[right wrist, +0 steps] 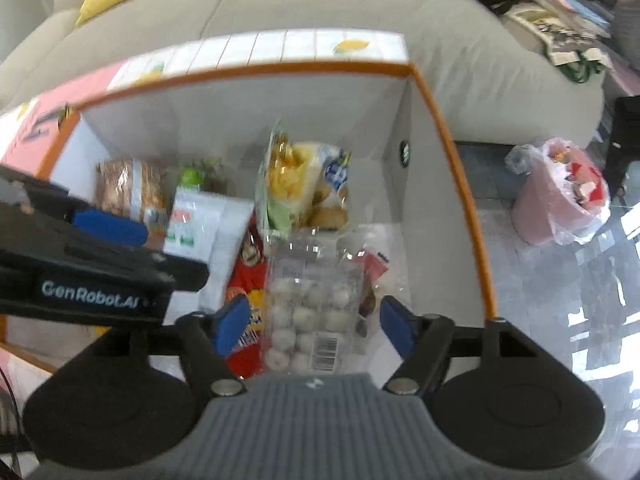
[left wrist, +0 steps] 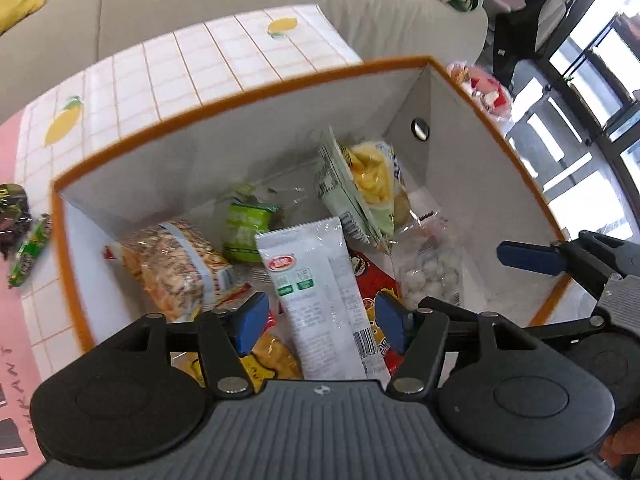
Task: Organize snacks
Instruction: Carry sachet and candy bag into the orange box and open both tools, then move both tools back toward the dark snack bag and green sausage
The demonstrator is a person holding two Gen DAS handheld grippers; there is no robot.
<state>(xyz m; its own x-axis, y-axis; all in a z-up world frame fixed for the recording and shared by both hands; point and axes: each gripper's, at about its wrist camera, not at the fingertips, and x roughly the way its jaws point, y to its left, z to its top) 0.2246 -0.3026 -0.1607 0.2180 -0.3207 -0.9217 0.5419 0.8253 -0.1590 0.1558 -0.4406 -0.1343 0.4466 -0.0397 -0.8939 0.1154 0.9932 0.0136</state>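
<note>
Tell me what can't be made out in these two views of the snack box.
- Red packet, left wrist view: mostly covered by the white packet.
- Yellow snack, left wrist view: cut off by the gripper body.
- Labels, right wrist view: blurred.
- Box left side, right wrist view: hidden by the left gripper.

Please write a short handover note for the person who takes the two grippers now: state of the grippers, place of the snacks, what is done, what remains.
Left gripper: open, above the white packet in the box.
Right gripper: open, above the clear pack of white balls in the box.
Done: most snacks lie in the box.
Left: green snack bar and dark packet on the table beside the box.
</note>
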